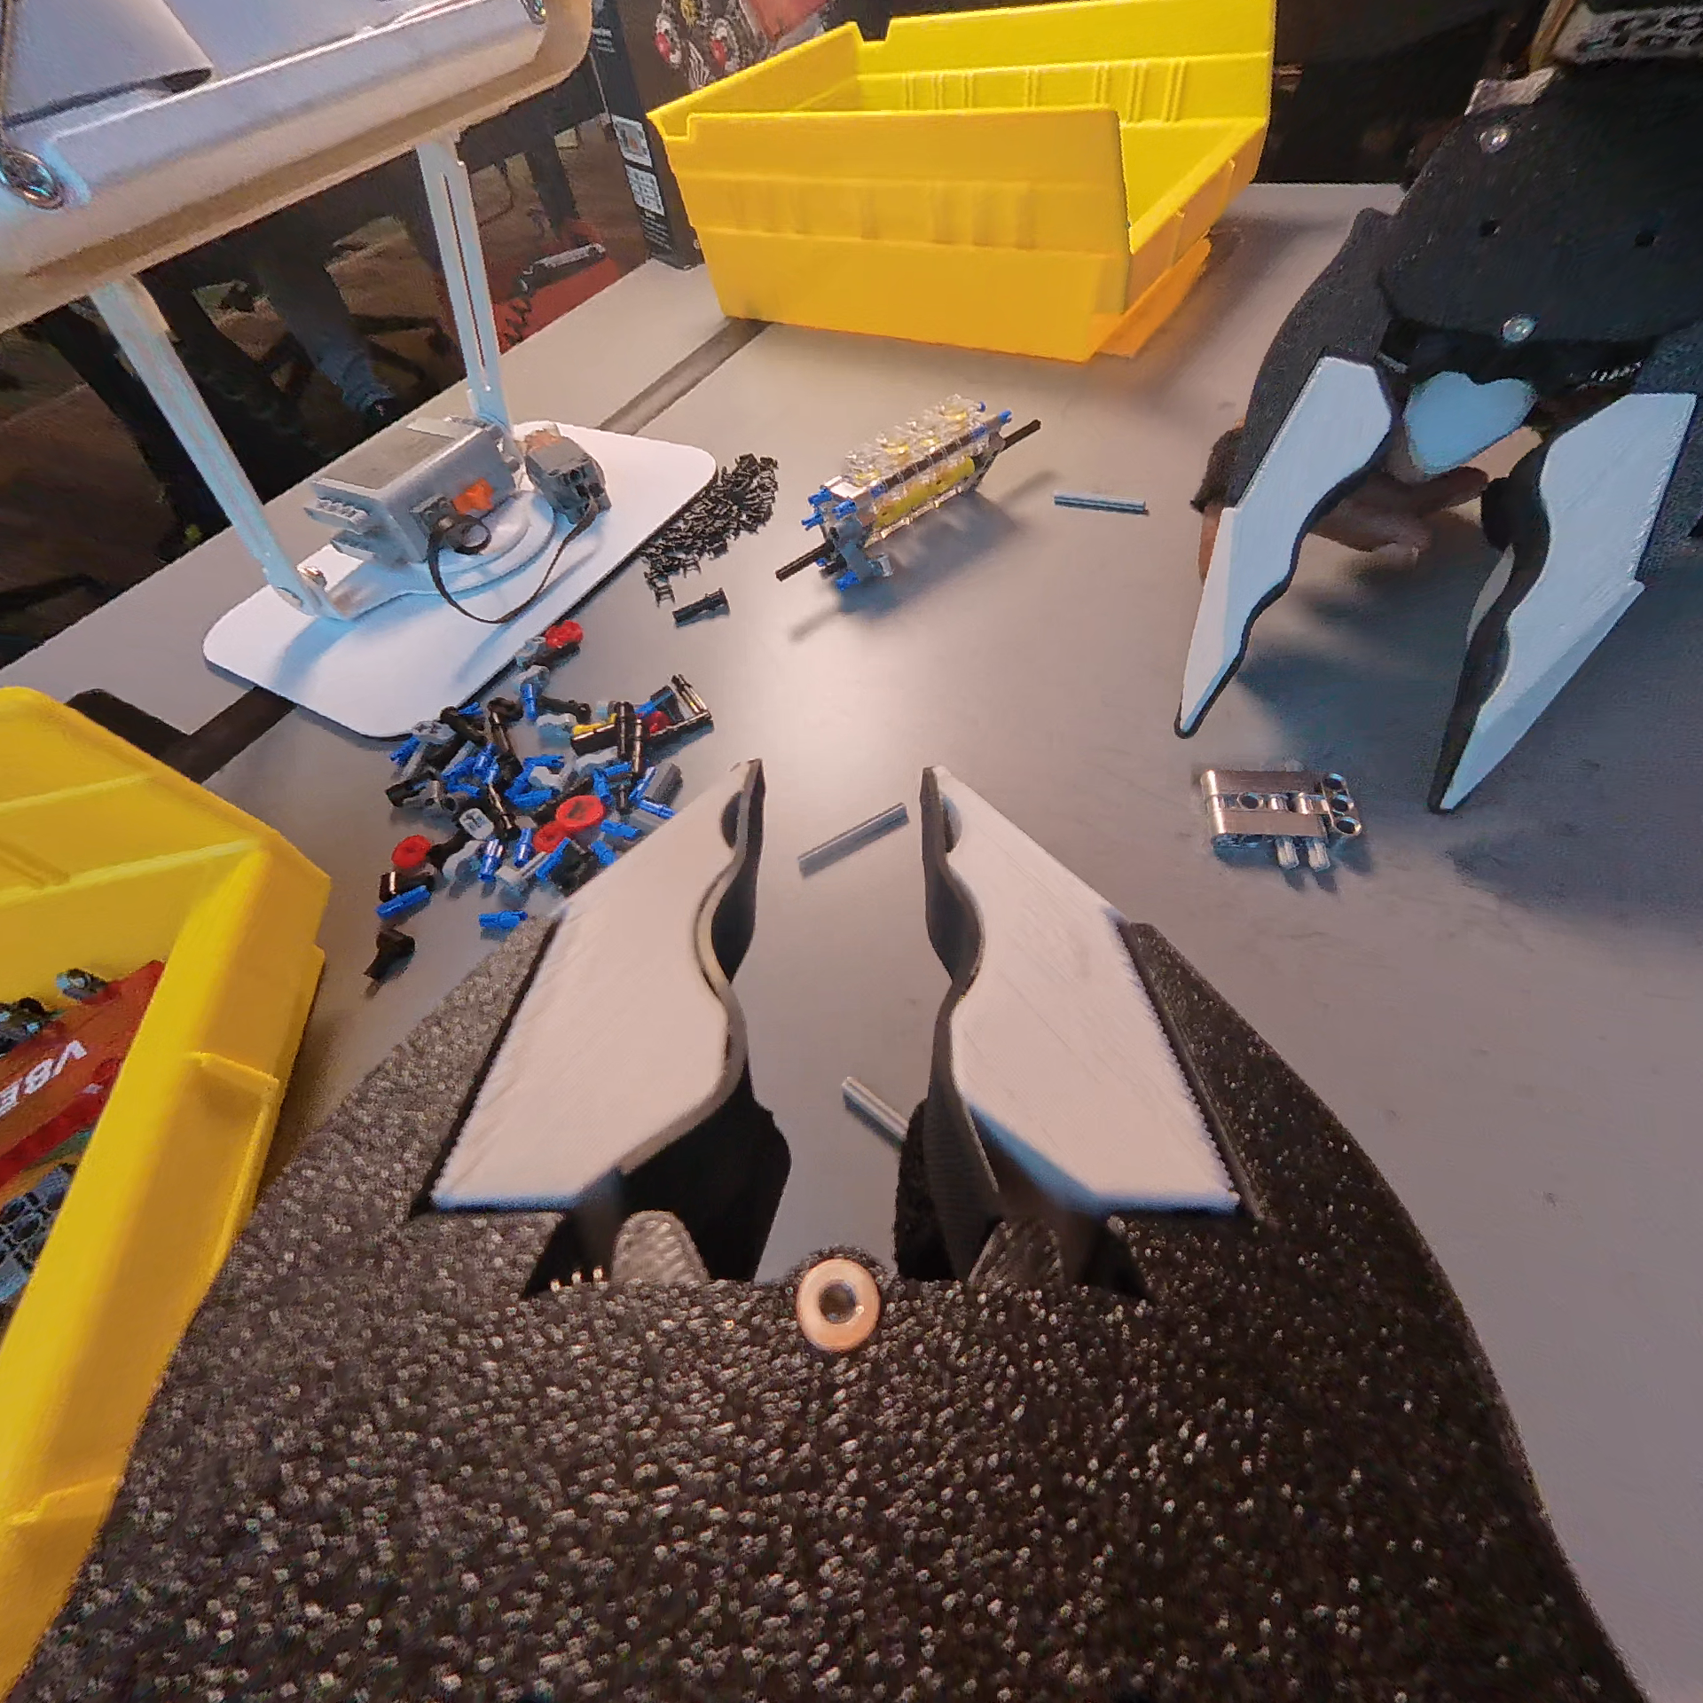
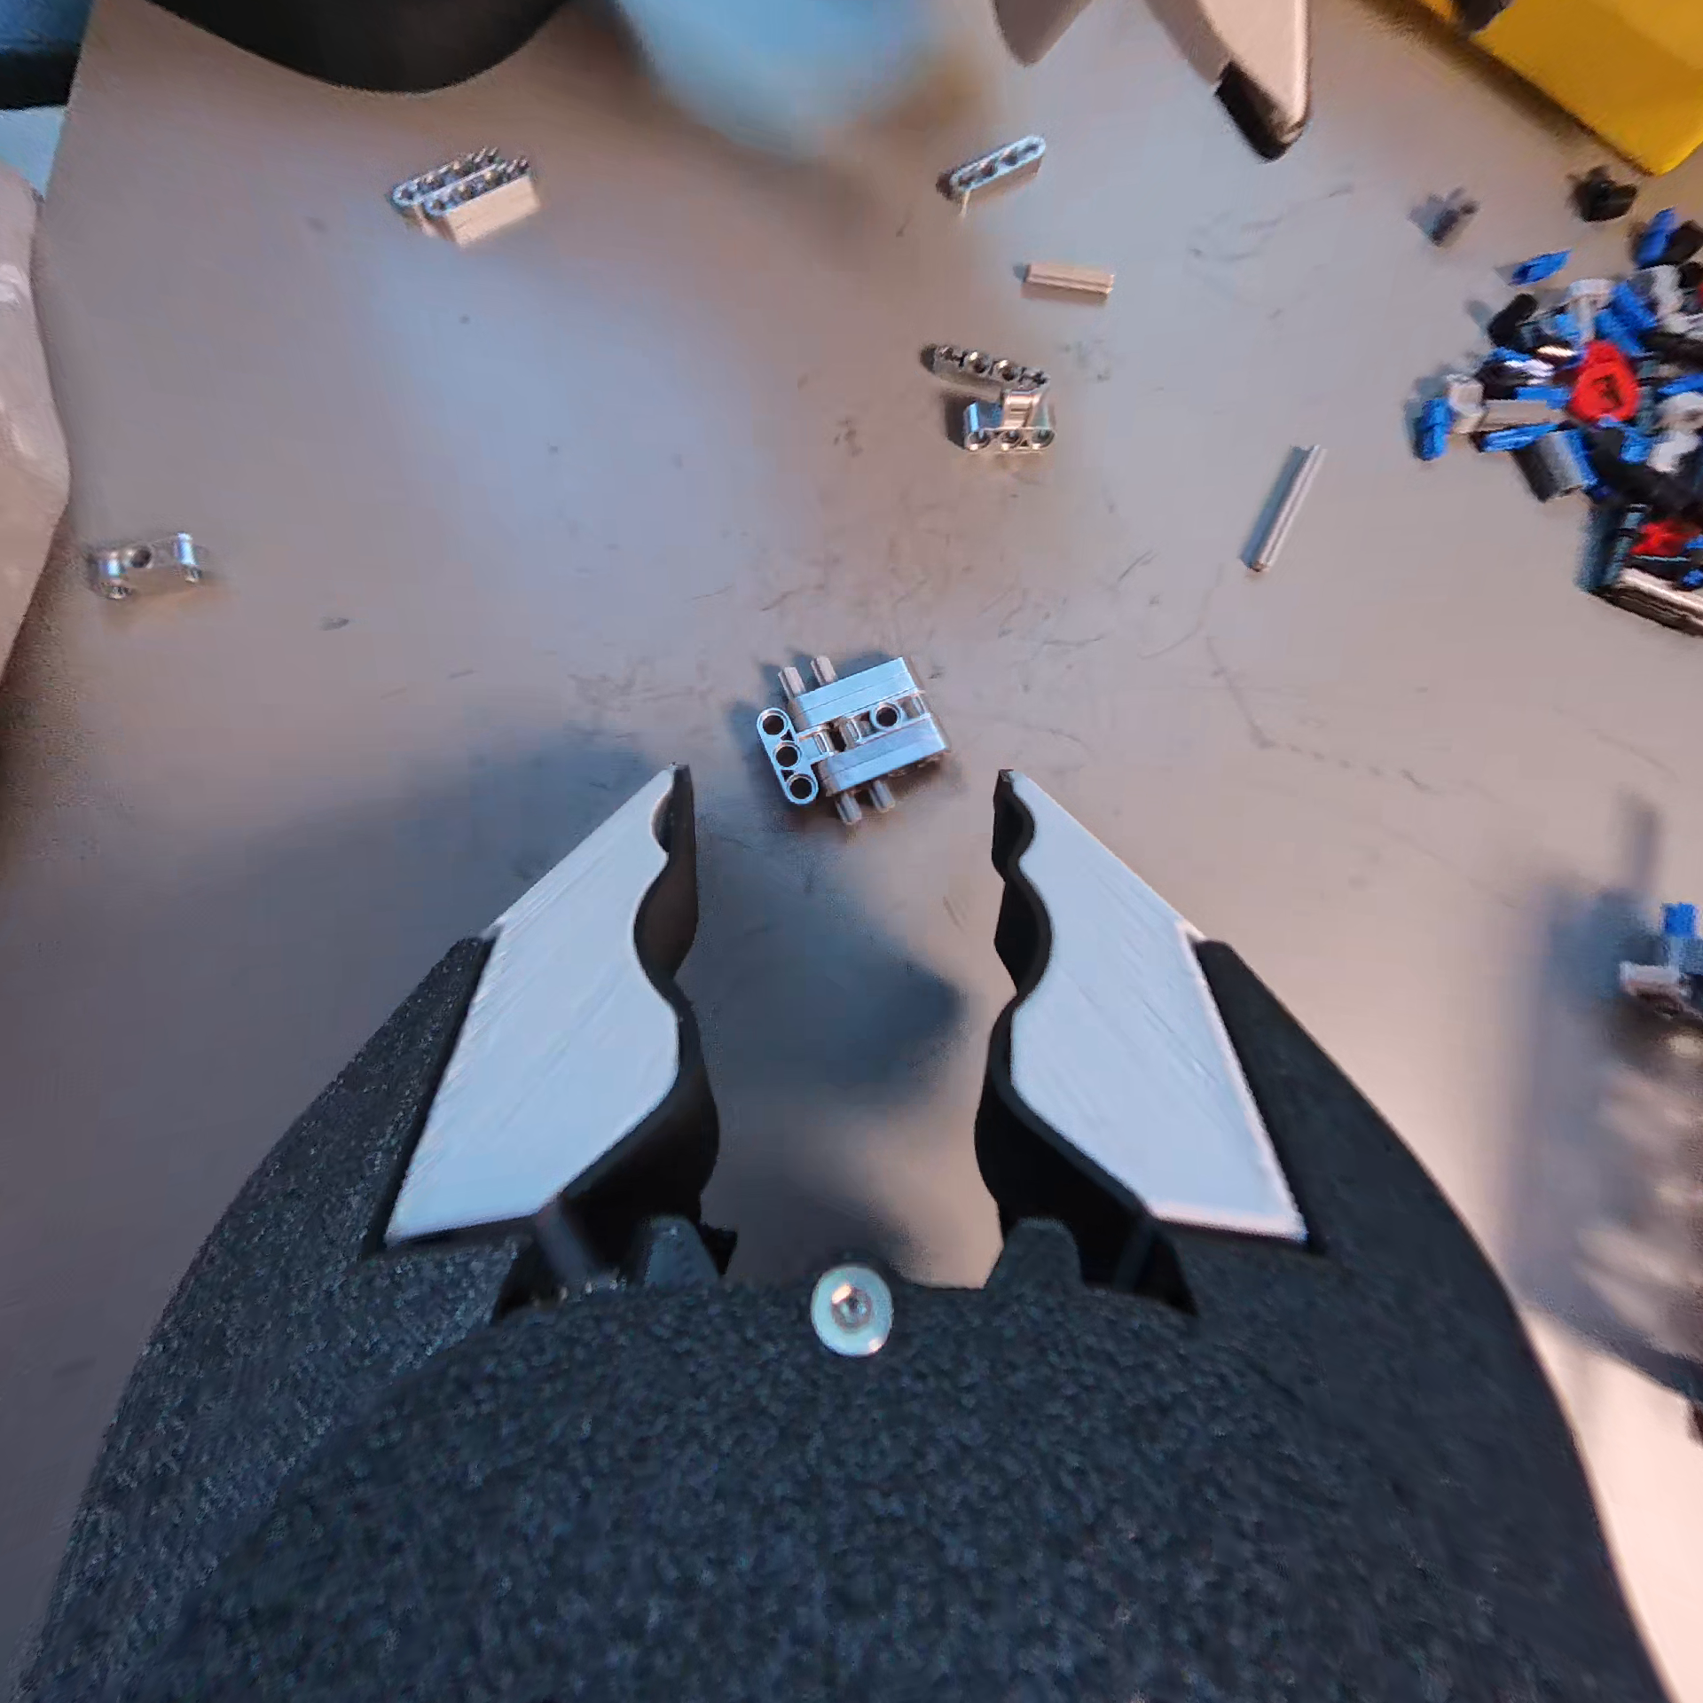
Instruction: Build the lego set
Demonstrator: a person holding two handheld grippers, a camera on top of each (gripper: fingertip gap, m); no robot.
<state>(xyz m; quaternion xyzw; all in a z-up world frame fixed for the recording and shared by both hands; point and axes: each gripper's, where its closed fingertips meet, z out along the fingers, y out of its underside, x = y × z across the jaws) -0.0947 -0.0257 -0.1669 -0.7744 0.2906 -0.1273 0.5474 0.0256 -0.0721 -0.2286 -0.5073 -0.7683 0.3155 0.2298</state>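
Observation:
My left gripper [image 1: 841,772] is open and empty, low over the grey table, with a short grey axle [image 1: 851,837] lying just past its tips and another axle [image 1: 873,1109] under its right finger. My right gripper [image 2: 840,774] is open and empty, hovering over a small silver-grey beam assembly [image 2: 852,740] that lies just ahead of its tips. That assembly also shows in the left wrist view [image 1: 1279,816], below the right gripper [image 1: 1313,769], which points down at the table.
A pile of small blue, black and red pins [image 1: 539,792] lies left. An engine-like block build [image 1: 908,488], a grey motor unit [image 1: 433,493] on a white stand base [image 1: 442,645], yellow bins [image 1: 921,230] [image 1: 138,968] and loose silver beams [image 2: 470,193] [image 2: 1000,396] surround the work area. From the left gripper's tips to the short grey axle [image 1: 851,837] is close to 8 cm. Seen from the right wrist view [image 2: 1287,510] as well.

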